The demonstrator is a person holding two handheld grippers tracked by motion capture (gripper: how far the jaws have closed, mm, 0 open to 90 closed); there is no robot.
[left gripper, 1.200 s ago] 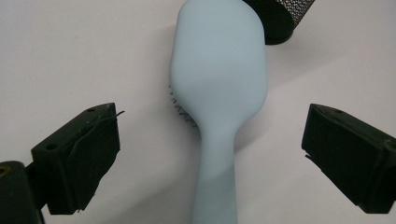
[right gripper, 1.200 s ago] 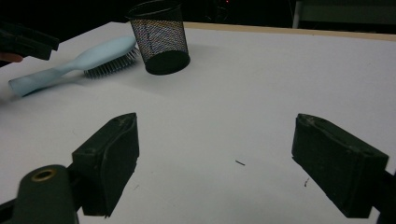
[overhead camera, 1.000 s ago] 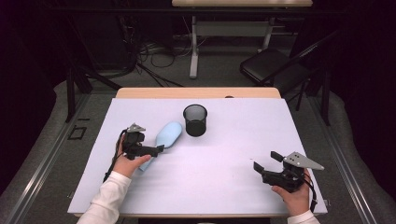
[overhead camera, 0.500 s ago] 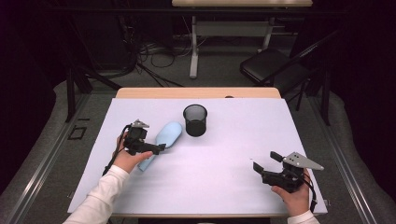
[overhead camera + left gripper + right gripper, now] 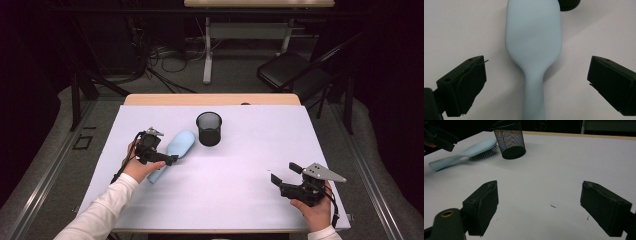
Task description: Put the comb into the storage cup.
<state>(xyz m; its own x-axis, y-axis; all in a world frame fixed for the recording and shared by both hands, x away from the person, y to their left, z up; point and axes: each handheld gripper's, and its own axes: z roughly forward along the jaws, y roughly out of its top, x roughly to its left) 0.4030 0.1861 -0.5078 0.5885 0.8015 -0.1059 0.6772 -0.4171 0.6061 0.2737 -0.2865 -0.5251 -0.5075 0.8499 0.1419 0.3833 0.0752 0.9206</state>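
Table [image 5: 240, 200] evenly lit, surroundings dark; gripper views slightly soft, perhaps motion blur.

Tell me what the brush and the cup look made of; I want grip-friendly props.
The hairbrush looks like pale blue plastic with a smooth matte finish, showing soft, even shading and no glare. The cup appears to be black metal wire mesh: light shows through its fine grid.

Black mesh cup [image 5: 208, 128] upright on white table [image 5: 240, 190]; folding chair [image 5: 290, 72] behind.
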